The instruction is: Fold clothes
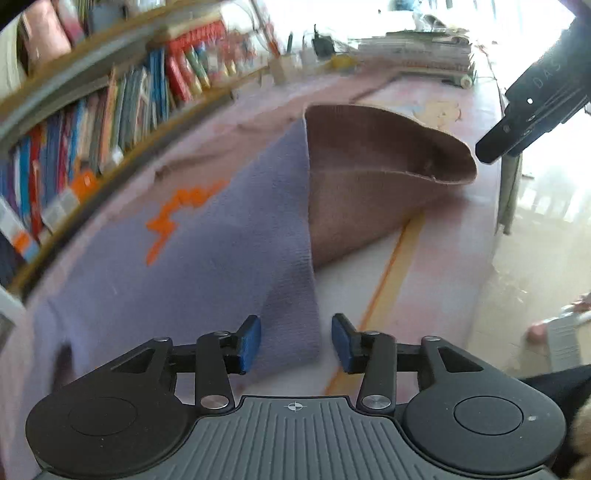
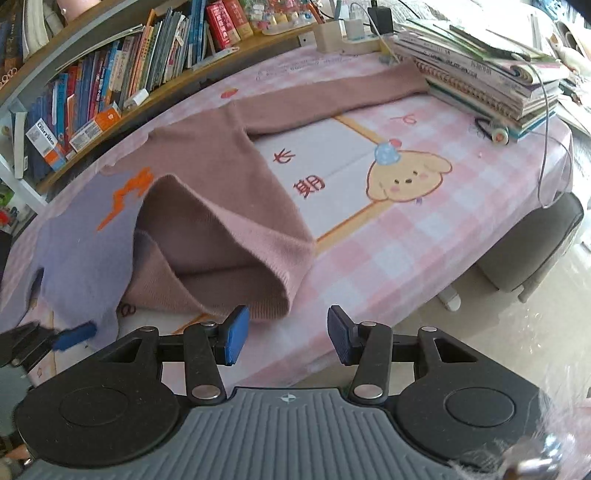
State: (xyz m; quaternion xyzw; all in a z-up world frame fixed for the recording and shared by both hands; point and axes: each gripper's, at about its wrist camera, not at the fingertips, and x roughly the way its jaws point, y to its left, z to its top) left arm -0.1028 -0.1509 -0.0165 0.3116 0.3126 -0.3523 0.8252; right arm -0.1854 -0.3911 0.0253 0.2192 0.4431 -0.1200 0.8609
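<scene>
A knit sweater, dusty pink point(image 2: 221, 166) with a lavender panel point(image 2: 85, 251) and an orange motif point(image 2: 125, 195), lies spread on the table. Its hem point(image 2: 266, 280) is lifted into an open pocket near the front edge. My left gripper point(image 1: 295, 332) is open over the lavender edge point(image 1: 291, 295), and a strip of that fabric lies between the pads without being pinched. My right gripper point(image 2: 284, 325) is open and empty, just in front of the pink hem. In the left wrist view, a dark finger of the right gripper point(image 1: 498, 142) hangs above the raised hem point(image 1: 436, 173).
A pink checked tablecloth with a cartoon dog point(image 2: 406, 177) covers the table. Bookshelves point(image 2: 110, 81) run along the far side. A stack of books point(image 2: 480, 74) and a power strip point(image 2: 347, 33) sit at the back right. A grey seat point(image 2: 535, 243) stands beside the table.
</scene>
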